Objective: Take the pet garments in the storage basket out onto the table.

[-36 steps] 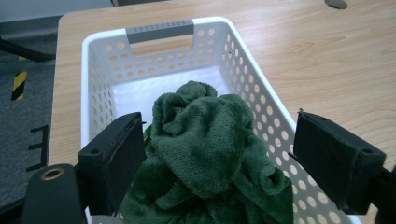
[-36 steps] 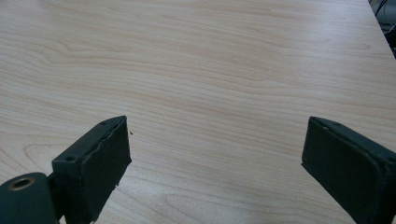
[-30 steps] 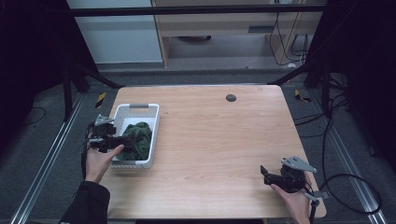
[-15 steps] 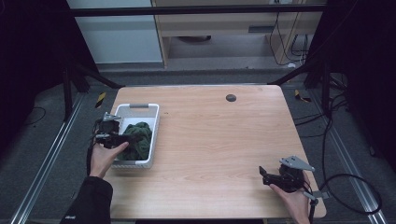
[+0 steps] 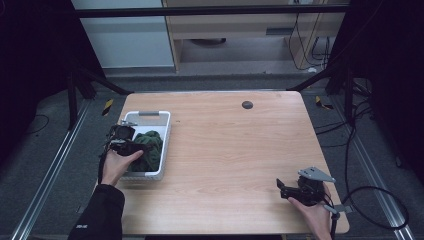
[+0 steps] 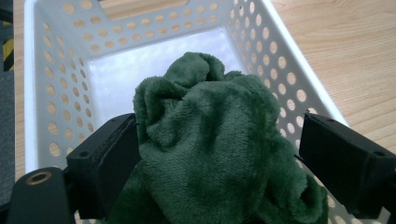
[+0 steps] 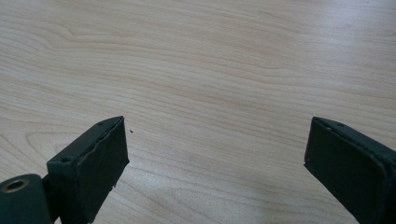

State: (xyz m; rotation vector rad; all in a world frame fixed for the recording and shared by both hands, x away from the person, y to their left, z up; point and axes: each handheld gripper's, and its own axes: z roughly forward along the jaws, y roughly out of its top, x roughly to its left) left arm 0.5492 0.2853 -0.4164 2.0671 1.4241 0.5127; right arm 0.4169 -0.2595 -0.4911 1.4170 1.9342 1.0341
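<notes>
Even overhead light, dark surroundings
Table (image 5: 225, 150) evenly lit, soft glare on the wood; high view slightly soft, gripper views sharp.

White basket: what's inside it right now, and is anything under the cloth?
The white basket holds a crumpled green fleece cloth, with the left gripper open astride it. The bare white floor shows at the far end. Whatever lies beneath the cloth is covered.

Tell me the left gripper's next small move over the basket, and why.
Probably close the jaws. The left gripper stands open, one jaw on each side of the green cloth bunched in the white basket, so the cloth already lies between them but is not pinched. The right gripper waits open above bare table.
</notes>
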